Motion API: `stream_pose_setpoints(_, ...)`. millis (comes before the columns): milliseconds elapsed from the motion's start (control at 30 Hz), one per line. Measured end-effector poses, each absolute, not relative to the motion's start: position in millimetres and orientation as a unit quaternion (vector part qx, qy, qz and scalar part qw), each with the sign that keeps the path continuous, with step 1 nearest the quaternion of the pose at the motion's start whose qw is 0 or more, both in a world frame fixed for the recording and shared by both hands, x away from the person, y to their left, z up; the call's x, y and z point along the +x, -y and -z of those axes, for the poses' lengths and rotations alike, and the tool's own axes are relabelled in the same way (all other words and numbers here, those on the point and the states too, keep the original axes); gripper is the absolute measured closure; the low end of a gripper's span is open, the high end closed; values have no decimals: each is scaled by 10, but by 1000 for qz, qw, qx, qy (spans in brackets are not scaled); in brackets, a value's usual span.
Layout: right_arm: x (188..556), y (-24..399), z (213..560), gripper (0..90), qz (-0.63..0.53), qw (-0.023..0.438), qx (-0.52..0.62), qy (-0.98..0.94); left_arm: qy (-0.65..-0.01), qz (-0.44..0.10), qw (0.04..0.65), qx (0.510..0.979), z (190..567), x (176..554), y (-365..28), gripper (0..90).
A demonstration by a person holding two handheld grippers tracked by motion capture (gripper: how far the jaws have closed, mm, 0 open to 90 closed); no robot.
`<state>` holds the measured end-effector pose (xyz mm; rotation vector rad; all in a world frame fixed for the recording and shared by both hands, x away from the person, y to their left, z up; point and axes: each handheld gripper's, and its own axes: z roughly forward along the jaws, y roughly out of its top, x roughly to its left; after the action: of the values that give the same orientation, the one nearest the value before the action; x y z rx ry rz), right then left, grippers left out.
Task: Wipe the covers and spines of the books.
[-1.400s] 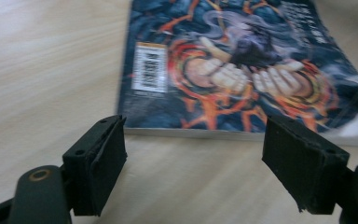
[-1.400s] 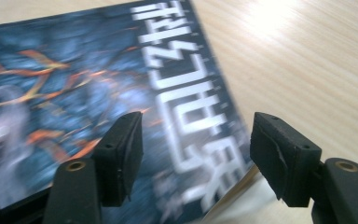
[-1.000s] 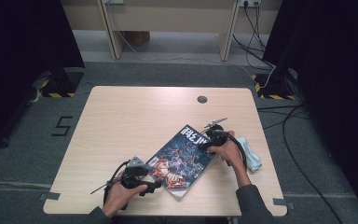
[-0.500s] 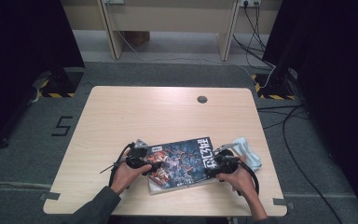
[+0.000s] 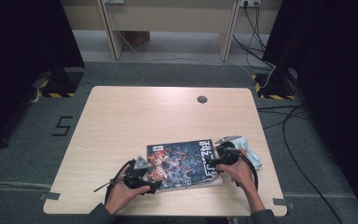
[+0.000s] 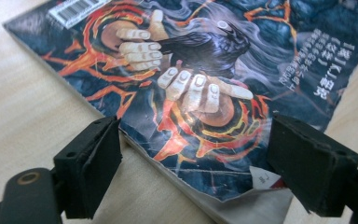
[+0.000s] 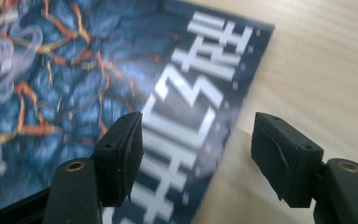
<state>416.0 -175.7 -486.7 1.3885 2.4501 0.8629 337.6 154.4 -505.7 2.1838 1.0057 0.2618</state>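
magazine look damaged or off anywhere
Yes. In the left gripper view the magazine has a torn, dog-eared cover corner near the right pad, with a white page showing underneath. In the high view it lies slightly askew to the table edge. Nothing is spilled.

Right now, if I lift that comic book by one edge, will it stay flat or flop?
Probably flops: the comic book looks thin and soft-covered, its near corner torn and curled. The glossy cover may slide on the table when pushed.
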Motion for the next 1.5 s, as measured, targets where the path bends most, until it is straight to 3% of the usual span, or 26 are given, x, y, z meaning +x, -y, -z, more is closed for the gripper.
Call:
stream_pose_setpoints(100,4182,1700,4888,332,-292,87,468,-829,-388,-100,354,845,5076,3408,-1570,172)
stream_pose_setpoints(200,4110,1649,4887,323,-268,104,456,-842,-397,-97,353,842,5088,3483,-1631,160)
stream_pose_setpoints(300,3996,1648,4829,379,-252,101,445,-854,-407,-125,343,837,5070,3590,-1723,157)
stream_pose_setpoints(433,3970,1729,4749,372,-283,118,438,-845,-432,-168,331,822,5059,3808,-1847,159)
stream_pose_setpoints(567,4082,1795,4719,397,-316,113,439,-833,-442,-196,328,811,5007,3910,-1883,247)
stream_pose_setpoints(800,4360,1669,4847,440,-320,82,424,-843,-434,-125,387,804,4915,3470,-1829,247)
stream_pose_setpoints(1000,4487,1550,4939,463,-314,48,416,-852,-430,-59,392,811,5052,3286,-1643,249)
stream_pose_setpoints(1267,4290,1511,4906,482,-296,41,401,-866,-442,-62,388,807,5087,3441,-1566,204)
stream_pose_setpoints(1400,4132,1571,4880,551,-295,25,403,-866,-457,-56,400,793,5091,3581,-1609,228)
stream_pose_setpoints(1500,4127,1577,4860,554,-309,31,406,-860,-455,-57,400,793,5081,3583,-1601,234)
